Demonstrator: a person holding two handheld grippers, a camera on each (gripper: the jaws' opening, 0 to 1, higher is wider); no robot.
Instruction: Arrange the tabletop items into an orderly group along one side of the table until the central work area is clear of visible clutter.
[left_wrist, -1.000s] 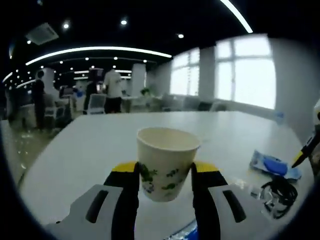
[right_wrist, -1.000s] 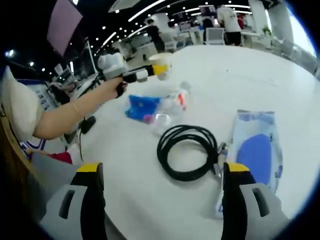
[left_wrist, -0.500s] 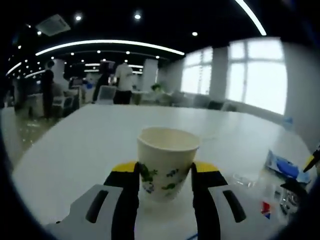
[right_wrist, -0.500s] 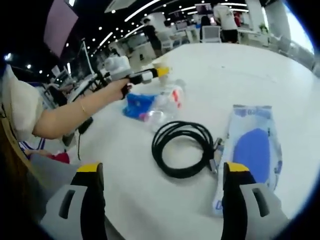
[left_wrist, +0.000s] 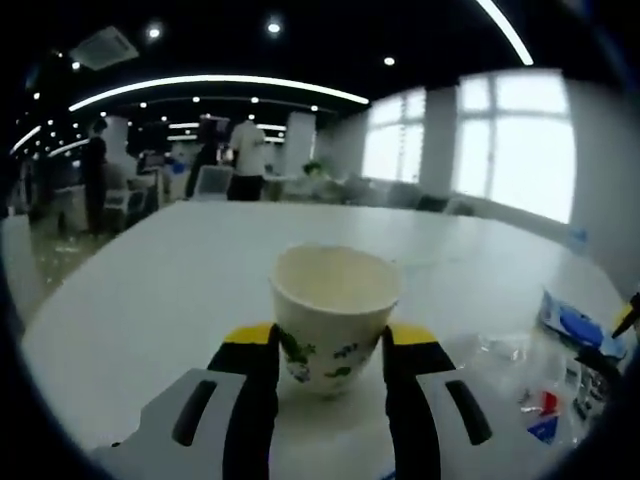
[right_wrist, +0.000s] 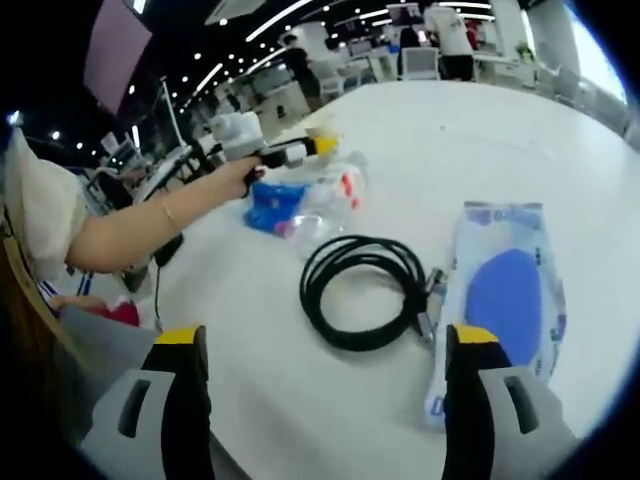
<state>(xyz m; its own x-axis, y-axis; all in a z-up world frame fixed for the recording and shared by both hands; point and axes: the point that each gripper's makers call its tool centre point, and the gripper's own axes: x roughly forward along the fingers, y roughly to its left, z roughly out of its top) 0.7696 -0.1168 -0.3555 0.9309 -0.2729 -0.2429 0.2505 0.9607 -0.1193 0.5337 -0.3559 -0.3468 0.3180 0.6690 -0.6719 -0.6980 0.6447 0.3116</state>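
In the left gripper view, the left gripper (left_wrist: 328, 345) is clamped on a paper cup (left_wrist: 333, 313), its yellow-tipped jaws pressing the cup's sides from 9 and 3 o'clock. The cup is upright, white with a green leaf print, its open mouth showing. It sits at the centre of the view over the white table (left_wrist: 180, 270). Toward 4 o'clock, at the picture's edge, lie a clear plastic wrapper (left_wrist: 545, 385) with red and blue marks and a blue package (left_wrist: 578, 325) just beyond it. People stand far off near 11 o'clock.

In the right gripper view, the right gripper (right_wrist: 325, 400) has its jaws wide apart, holding nothing, above the table (right_wrist: 480, 140). Between the jaws and a little toward 12 o'clock lies a coiled black cable (right_wrist: 362, 291). Just beside it at 3 o'clock lies a clear packet with a blue insert (right_wrist: 505, 300). At 11 o'clock a person's forearm (right_wrist: 150, 225) reaches in holding the left gripper (right_wrist: 290, 152), with the cup only partly visible at its tip. Below that gripper lie a blue bag (right_wrist: 275, 212) and the clear wrapper (right_wrist: 330, 195), touching each other.
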